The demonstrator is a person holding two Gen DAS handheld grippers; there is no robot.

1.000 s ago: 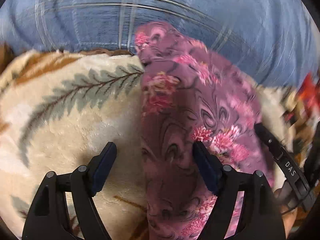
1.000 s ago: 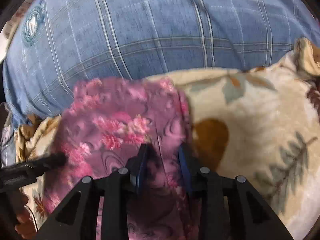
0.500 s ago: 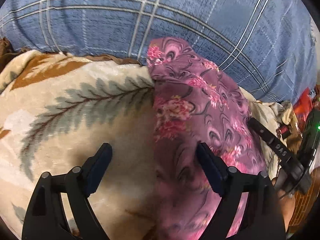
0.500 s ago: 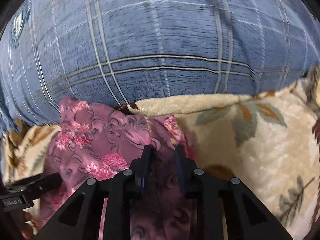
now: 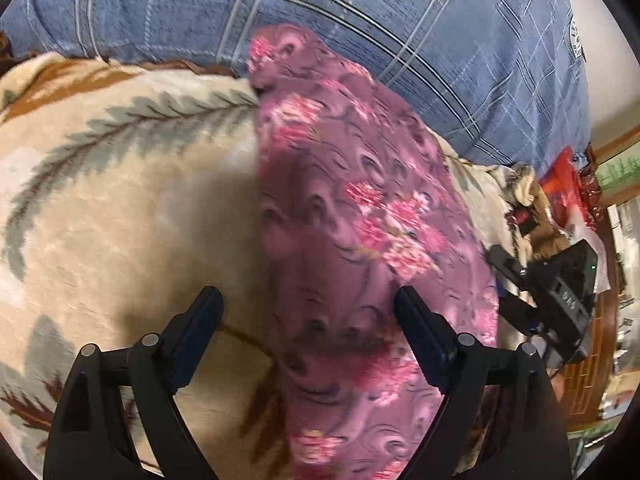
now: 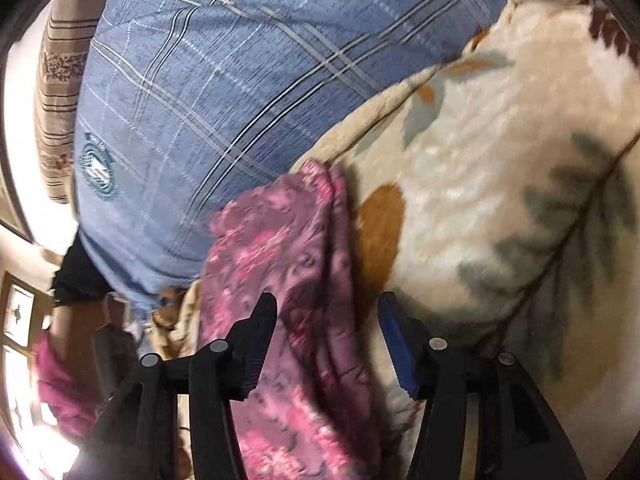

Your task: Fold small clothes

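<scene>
A purple garment with pink flowers (image 5: 360,216) lies as a long folded strip on a cream blanket with leaf patterns (image 5: 120,208). My left gripper (image 5: 308,312) is open and empty, its fingers straddling the garment's left edge. In the right wrist view the same garment (image 6: 288,264) runs up toward the blue pillow. My right gripper (image 6: 326,316) is open over the garment's right edge, not holding it. The other gripper's black body (image 5: 560,292) shows at the garment's right side.
A large blue plaid pillow (image 5: 360,12) lies along the far edge of the blanket, also in the right wrist view (image 6: 220,80). A striped curtain (image 6: 60,80) hangs at the left. Red items (image 5: 568,184) and wooden furniture sit at the right.
My right gripper opened and let go of the garment, then tilted. The left gripper stayed open and drew back a little along the garment.
</scene>
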